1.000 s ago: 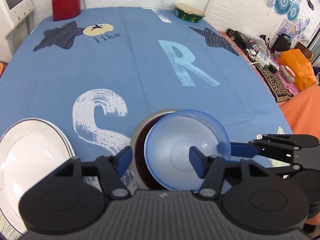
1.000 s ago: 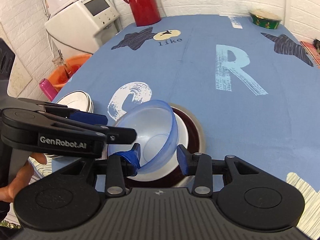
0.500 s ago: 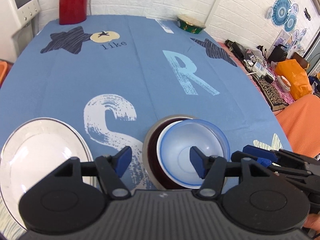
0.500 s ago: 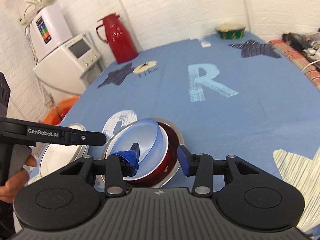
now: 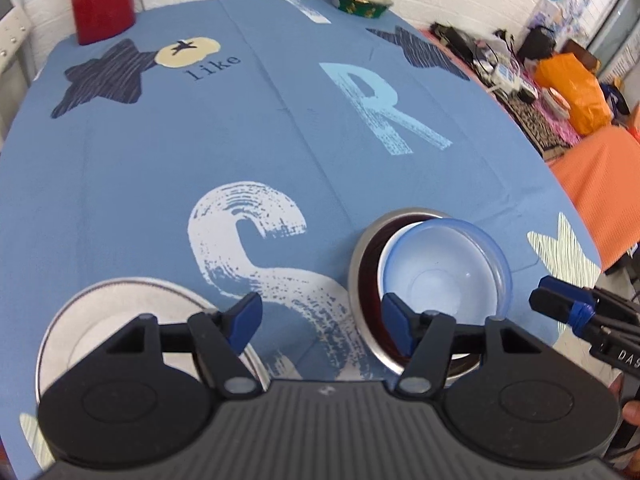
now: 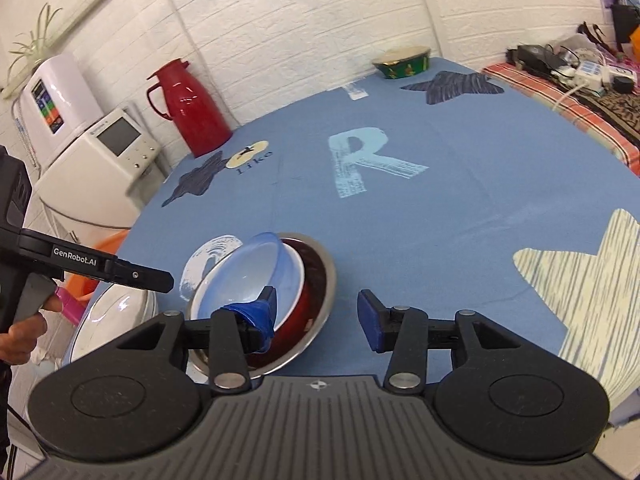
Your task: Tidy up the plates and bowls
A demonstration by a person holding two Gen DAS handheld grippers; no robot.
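- Far left: a white plate (image 5: pixel 132 320) lies flat on the blue tabletop (image 5: pixel 240 140), near its front edge and untouched; in the right wrist view it sits just beside the stacked bowls, to their left.
- The left gripper (image 5: pixel 320 320) hangs spread wide and empty above the cloth, between the plate and the bowl stack, its tips clear of both.
- Centre: the clear blue bowl (image 5: pixel 444 272), gripped at its rim and tilted in the air a second ago, now rests inside the white bowl (image 6: pixel 294 280), which sits in the red bowl (image 6: pixel 308 300) within the steel bowl (image 5: pixel 360 280). It leans a little toward one side rather than sitting level.
- The right gripper (image 6: pixel 316 312) has let go and drawn back: its jaws stand wide with nothing between them, its left finger (image 6: pixel 256 312) in front of the stack's near rim; whether it touches cannot be told.
- Judged from this, the bowls are nested and that step looks done; the plate is what remains, and the tilted blue bowl may want a nudge to settle.
- Far right: a red flask (image 6: pixel 188 108) and a green tin (image 6: pixel 402 62) stand well apart at the tabletop's back edge.
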